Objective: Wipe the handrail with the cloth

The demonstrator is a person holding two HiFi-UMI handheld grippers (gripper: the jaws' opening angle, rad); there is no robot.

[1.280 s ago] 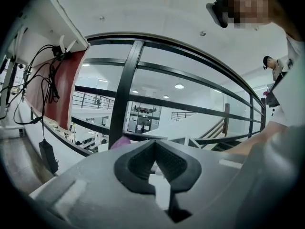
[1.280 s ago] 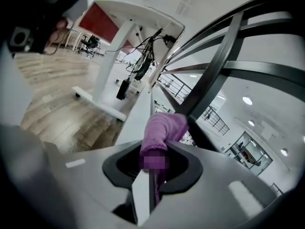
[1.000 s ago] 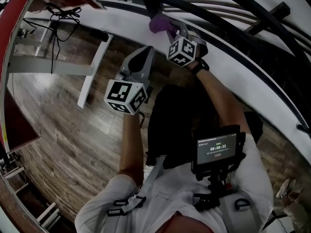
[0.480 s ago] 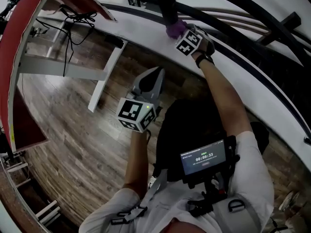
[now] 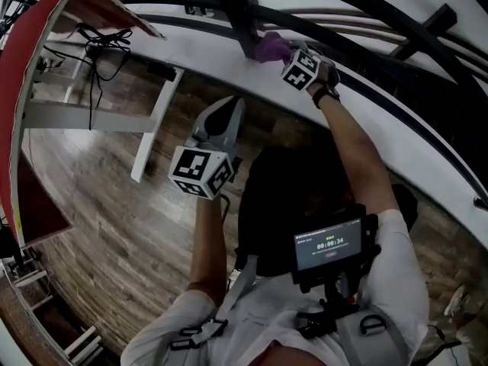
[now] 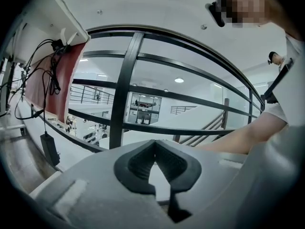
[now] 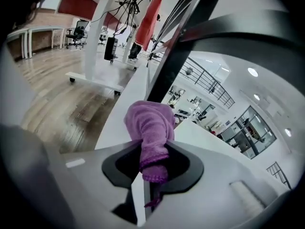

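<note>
My right gripper [image 5: 286, 54] is shut on a purple cloth [image 5: 269, 47], whose bunched end rests against a dark post [image 5: 239, 17] of the black railing [image 5: 366, 10], just above the white ledge [image 5: 191, 40]. In the right gripper view the cloth [image 7: 150, 128] sticks out from between the jaws and touches the post [image 7: 174, 63]. My left gripper [image 5: 221, 120] hangs lower, away from the railing, jaws shut with nothing between them. In the left gripper view its jaws [image 6: 153, 155] point at the railing bars [image 6: 121, 89].
A white desk frame [image 5: 149, 120] with dangling cables [image 5: 103, 40] stands on the wood floor [image 5: 99, 204] at left. A red panel [image 5: 30, 67] runs along the far left. A small screen [image 5: 328, 246] hangs on the person's chest.
The right gripper and cloth have slid along the railing to the foot of the dark post. The left gripper stays low, shifting slightly with the head's movement.
</note>
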